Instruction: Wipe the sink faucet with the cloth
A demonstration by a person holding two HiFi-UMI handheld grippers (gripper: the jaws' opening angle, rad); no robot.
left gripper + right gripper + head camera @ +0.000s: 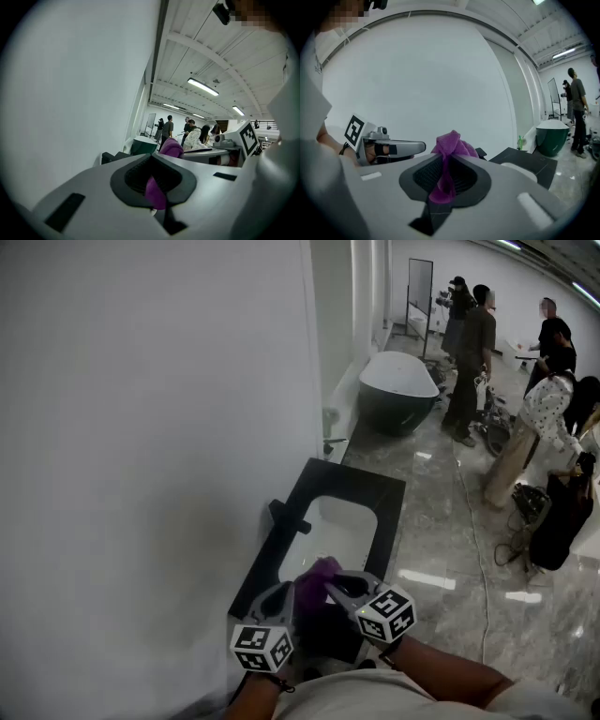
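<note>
A purple cloth (314, 582) is bunched between both grippers, just above the near end of the sink. My left gripper (281, 601) and right gripper (339, 589) are each shut on it, tips close together. In the left gripper view the cloth (157, 193) is pinched in the left gripper (160, 157) and bulges past its tip. The right gripper view shows the cloth (451, 145) clamped the same way in the right gripper (447, 157). The black faucet (287, 515) stands at the left rim of the white basin (339, 532), beyond the grippers and untouched.
The basin is set in a black counter (375, 488) against the white wall (141, 427). A dark freestanding bathtub (398, 390) stands farther along the wall. Several people (473, 352) stand at the back right, with cables (473, 521) on the marble floor.
</note>
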